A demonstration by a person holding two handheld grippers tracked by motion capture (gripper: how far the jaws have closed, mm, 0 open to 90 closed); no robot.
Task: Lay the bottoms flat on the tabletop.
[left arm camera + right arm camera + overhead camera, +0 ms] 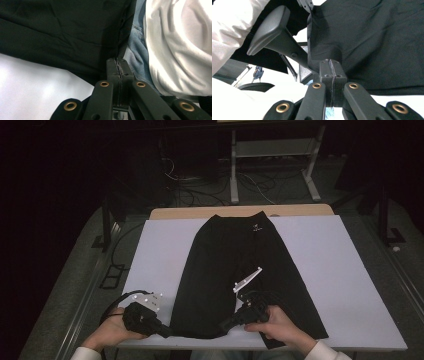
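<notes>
White table (345, 270): black trousers (235, 255) lie flat, hem pinched by both closed hand-held grippers (167, 332).

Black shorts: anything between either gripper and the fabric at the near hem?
Nothing visible. The left gripper and the right gripper are each already shut on the near hem of the black shorts, fabric pinched directly between the pads, on the white table.

Black trousers (235, 265): matt woven cloth, softly creased. Table cover (345, 280): smooth pale sheet, faint sheen. Table edge (190, 213) behind: light wood. Left gripper (117, 65): matt black plastic jaws, brass-look rivets (right gripper (330, 65) same). Sleeve (180, 45): white crumpled cloth.
</notes>
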